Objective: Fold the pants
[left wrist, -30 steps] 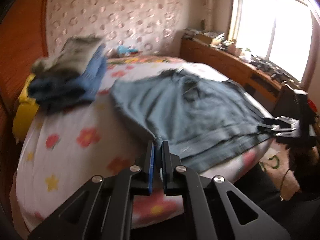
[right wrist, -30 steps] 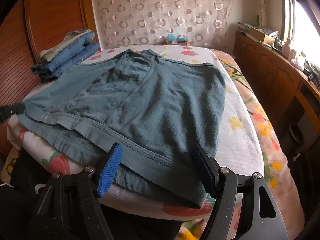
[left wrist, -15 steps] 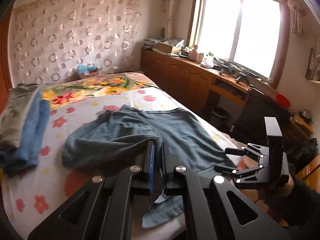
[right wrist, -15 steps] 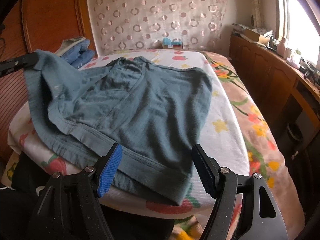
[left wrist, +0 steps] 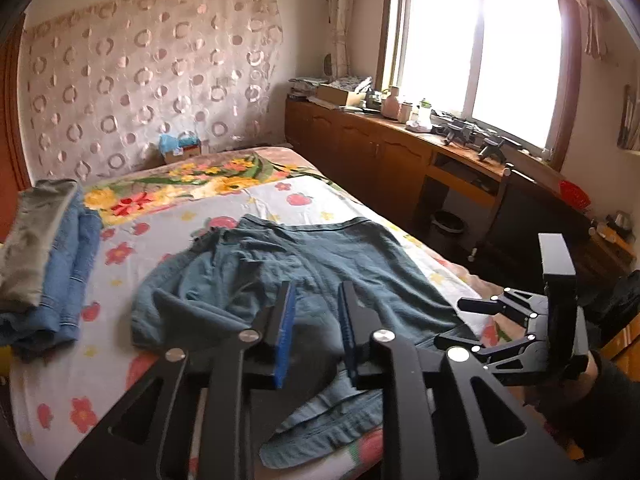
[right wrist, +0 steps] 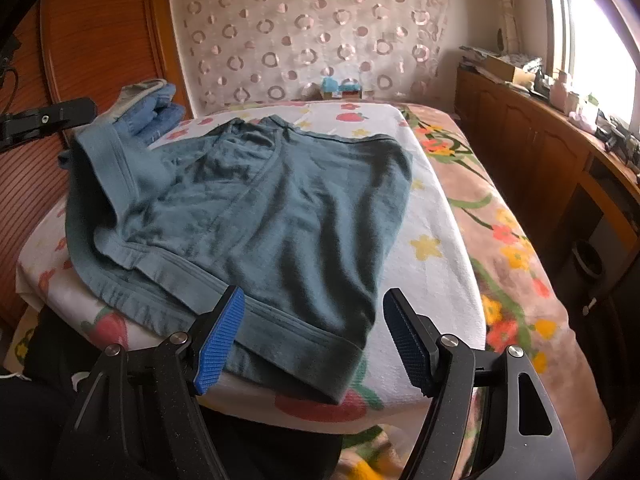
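Teal short pants (left wrist: 320, 276) lie on the floral bed sheet (left wrist: 168, 232), with the left leg folded over toward the middle. They also show in the right wrist view (right wrist: 272, 216), the left hem curled up. My left gripper (left wrist: 316, 336) is open and empty just above the near part of the pants. My right gripper (right wrist: 312, 336) is open and empty over the near hem; it also shows in the left wrist view (left wrist: 464, 320) at the bed's right edge. The left gripper's tip (right wrist: 48, 120) shows at the far left.
A stack of folded clothes (left wrist: 44, 260) sits at the left of the bed by the wooden headboard (right wrist: 100, 32). A wooden cabinet (left wrist: 380, 152) with clutter runs under the window on the right. A small bin (left wrist: 448, 224) stands beside the bed.
My left gripper carried the left leg of the pants up and over toward the middle, then opened and let it go. The right gripper stayed open near the hem.
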A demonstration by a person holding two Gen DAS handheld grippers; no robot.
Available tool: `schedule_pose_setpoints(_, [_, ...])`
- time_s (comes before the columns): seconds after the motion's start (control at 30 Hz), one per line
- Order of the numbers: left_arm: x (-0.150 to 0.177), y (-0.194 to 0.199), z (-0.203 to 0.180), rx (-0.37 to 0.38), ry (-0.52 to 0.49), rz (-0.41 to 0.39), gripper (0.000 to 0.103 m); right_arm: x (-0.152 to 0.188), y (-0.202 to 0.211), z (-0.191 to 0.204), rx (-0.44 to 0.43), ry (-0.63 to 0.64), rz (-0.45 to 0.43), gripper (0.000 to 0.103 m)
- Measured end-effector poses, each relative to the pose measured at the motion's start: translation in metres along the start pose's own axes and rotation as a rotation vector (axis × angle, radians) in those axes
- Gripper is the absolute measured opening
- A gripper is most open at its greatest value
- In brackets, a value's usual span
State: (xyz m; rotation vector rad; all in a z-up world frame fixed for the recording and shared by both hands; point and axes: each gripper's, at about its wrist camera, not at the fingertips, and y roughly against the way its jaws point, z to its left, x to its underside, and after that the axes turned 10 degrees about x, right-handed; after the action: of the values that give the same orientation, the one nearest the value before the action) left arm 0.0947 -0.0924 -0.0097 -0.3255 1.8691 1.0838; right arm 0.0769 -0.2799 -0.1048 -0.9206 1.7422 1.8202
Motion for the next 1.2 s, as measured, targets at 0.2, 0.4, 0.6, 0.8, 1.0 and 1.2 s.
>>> schedule_pose_setpoints(0.2, [0.016, 0.007, 0.017, -0.057, 0.008, 0.015, 0.04, -0.006, 0.0, 0.012, -0.02, 0.011, -0.016, 0.074])
schedule_pose_setpoints(0.4, [0.042, 0.005, 0.042, -0.089, 0.068, 0.048, 0.051, -0.018, 0.001, 0.029, -0.07, 0.02, -0.032, 0.073])
schedule_pose_setpoints(0.6, [0.061, 0.002, 0.056, -0.104, 0.107, 0.081, 0.051, -0.031, -0.003, 0.052, -0.127, 0.059, -0.039, 0.065])
schedule_pose_setpoints(0.8, [0.076, -0.005, 0.06, -0.163, 0.097, 0.127, 0.051, -0.038, -0.013, 0.073, -0.179, 0.093, -0.029, 0.057])
schedule_pose_setpoints(1.0, [0.089, -0.009, 0.067, -0.144, 0.125, 0.151, 0.051, -0.039, -0.026, 0.087, -0.221, 0.106, 0.004, 0.05])
schedule_pose_setpoints(1.2, [0.095, -0.013, 0.069, -0.142, 0.143, 0.172, 0.051, -0.037, -0.035, 0.096, -0.247, 0.118, 0.035, 0.043])
